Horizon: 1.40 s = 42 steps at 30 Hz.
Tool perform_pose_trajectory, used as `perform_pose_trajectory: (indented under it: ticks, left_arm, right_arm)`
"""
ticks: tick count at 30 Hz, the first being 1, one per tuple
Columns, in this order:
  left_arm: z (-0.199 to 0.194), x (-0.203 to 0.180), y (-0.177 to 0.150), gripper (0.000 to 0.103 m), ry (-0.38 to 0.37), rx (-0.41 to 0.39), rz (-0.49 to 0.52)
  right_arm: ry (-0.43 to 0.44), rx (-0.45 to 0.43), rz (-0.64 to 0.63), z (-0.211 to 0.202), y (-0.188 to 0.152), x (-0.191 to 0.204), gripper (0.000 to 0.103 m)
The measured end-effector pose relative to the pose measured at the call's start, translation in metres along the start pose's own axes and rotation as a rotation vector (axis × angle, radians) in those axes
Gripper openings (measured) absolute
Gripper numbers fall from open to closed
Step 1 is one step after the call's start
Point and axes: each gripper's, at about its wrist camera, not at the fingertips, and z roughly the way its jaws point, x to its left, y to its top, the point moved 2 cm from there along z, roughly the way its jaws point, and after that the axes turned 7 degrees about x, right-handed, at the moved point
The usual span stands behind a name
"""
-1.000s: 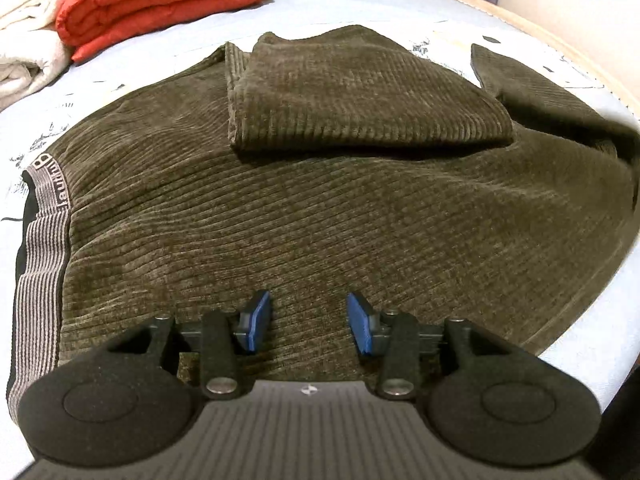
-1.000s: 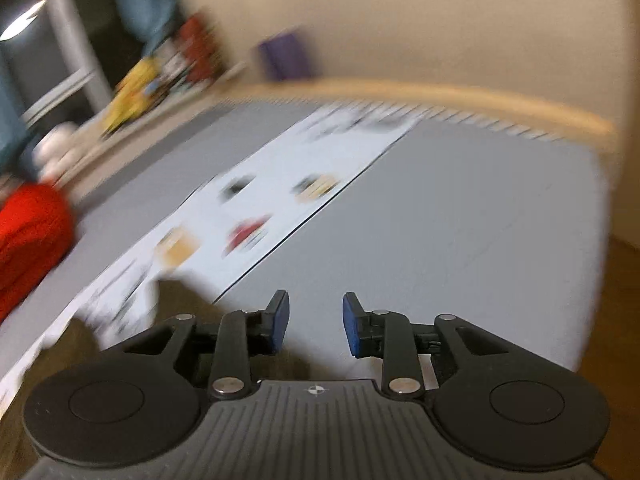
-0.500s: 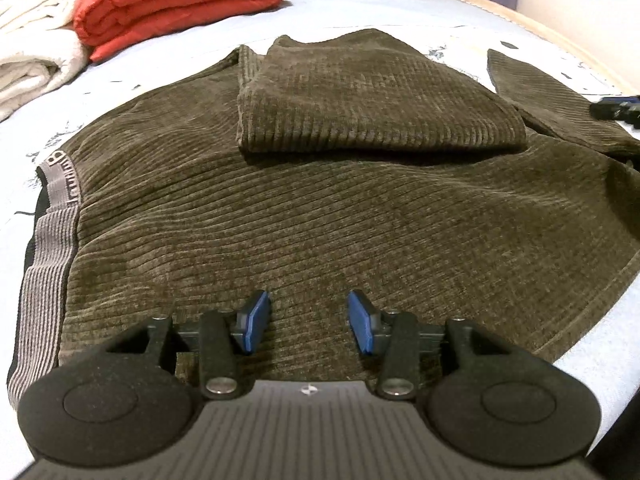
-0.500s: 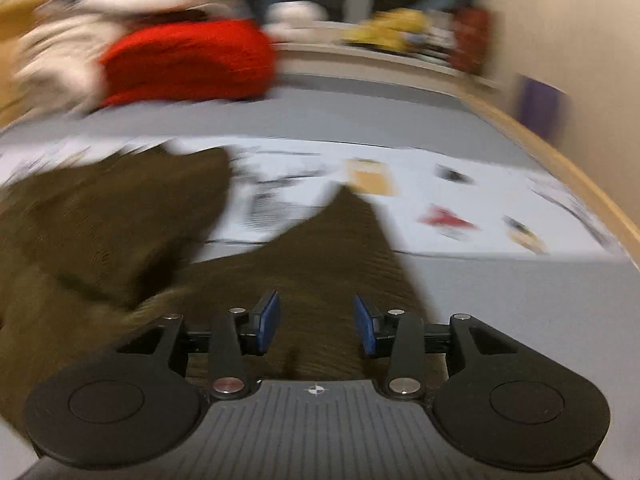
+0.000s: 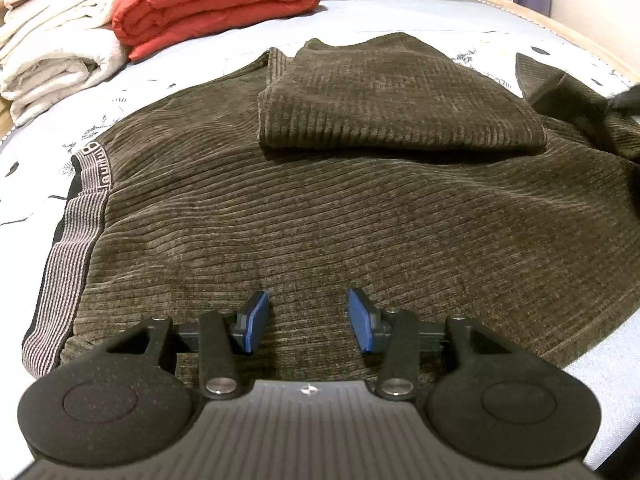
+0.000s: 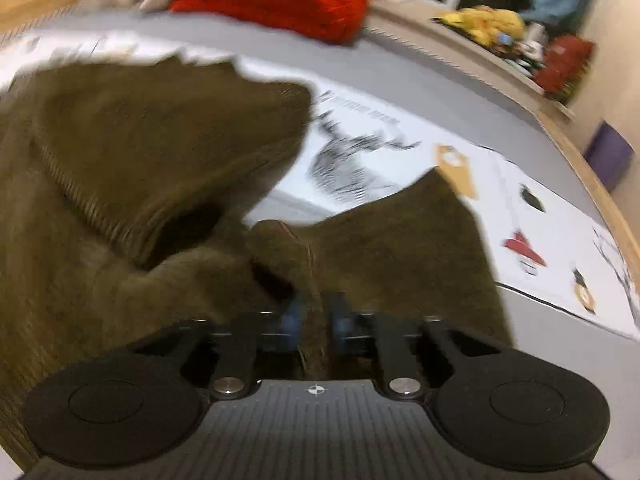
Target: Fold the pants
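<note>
**Right gripper pinches a fold of the pants while the left hangs open above them**

While its two blue-padded fingers stand spread with bare cloth showing between them, the left gripper hovers low over the olive-brown ribbed corduroy pants and holds nothing. The pants spread out ahead of it across nearly the whole view. Their grey striped elastic waistband runs along the left edge, and one leg lies folded back into a flat rectangular panel on top of the main body, farther from the gripper. To the far right a second leg section rises in a crumpled ridge, where a dark blurred shape at the frame edge meets it.

In the right wrist view, which is smeared by motion blur, the right gripper has its jaws drawn close together on a raised pleat of the same brown fabric, which stands up between the blue pads. Beyond the pinch the leg stretches forward and to the right, and the folded panel bulks up at the left.

Under the pants lies a pale blue-grey bed sheet with small printed motifs, bounded by a light wooden bed rim. At the far left corner sit a rolled red quilted blanket and, just beside it, a stack of cream folded blankets. A purple box stands past the rim by a beige wall, and a shelf behind the bed carries yellow and red clutter, too blurred to identify.
</note>
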Motion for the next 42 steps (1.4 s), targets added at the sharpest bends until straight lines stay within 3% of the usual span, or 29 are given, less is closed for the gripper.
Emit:
perform_pose_trajectory:
  ticks: [4,7,9,12,13,14,17,22,25,27,31,36,39,42]
  left_arm:
    - [0.000,-0.002,-0.002,0.050,0.006,-0.007,0.001]
    - [-0.001,-0.002,-0.004,0.050,0.010,-0.016,0.003]
    - [-0.001,-0.002,-0.004,0.050,0.010,-0.019,0.001]
    - [-0.002,-0.001,-0.004,0.050,0.009,-0.017,-0.008]
    - [-0.002,-0.001,-0.004,0.050,0.009,-0.018,-0.012]
    - [-0.002,0.000,-0.004,0.049,0.010,-0.019,-0.017]
    - [-0.005,0.000,-0.005,0.049,0.008,-0.025,-0.033]
    - [-0.013,0.000,-0.007,0.051,-0.044,-0.032,-0.030]
    - [-0.017,-0.004,-0.008,0.069,-0.129,-0.027,-0.017]
    - [-0.019,-0.011,-0.009,0.072,-0.177,-0.029,0.012]
    - [-0.015,-0.027,-0.012,0.073,-0.149,-0.019,0.069]
    - [-0.014,-0.024,-0.010,0.073,-0.167,0.005,0.065]
    - [-0.017,-0.024,-0.013,0.072,-0.166,0.018,0.079]
    - [-0.021,-0.024,-0.015,0.068,-0.167,0.034,0.084]
  right_arm:
    - [-0.130,-0.118,0.444,-0.035,-0.006,-0.109,0.006]
    - [-0.300,-0.139,0.917,-0.067,-0.067,-0.206,0.006]
    - [-0.434,-0.046,1.177,-0.074,-0.125,-0.249,0.006]
    - [-0.413,0.153,1.462,-0.056,-0.203,-0.276,0.006]
    - [-0.405,0.172,1.504,-0.053,-0.217,-0.278,0.006]
    - [-0.378,0.143,1.517,-0.054,-0.222,-0.280,0.005]
    - [-0.399,0.122,1.384,-0.058,-0.207,-0.278,0.005]
    - [-0.456,0.116,1.458,-0.057,-0.212,-0.283,0.004]
    - [-0.541,0.134,1.508,-0.057,-0.224,-0.287,0.001]
    - [-0.632,0.154,1.473,-0.065,-0.223,-0.281,0.000]
    - [-0.543,0.094,1.421,-0.070,-0.207,-0.268,0.003]
    - [-0.473,-0.100,1.163,-0.094,-0.150,-0.233,0.025]
    - [-0.317,-0.180,1.058,-0.105,-0.124,-0.210,0.035]
    - [-0.130,-0.254,1.020,-0.120,-0.106,-0.192,0.035]
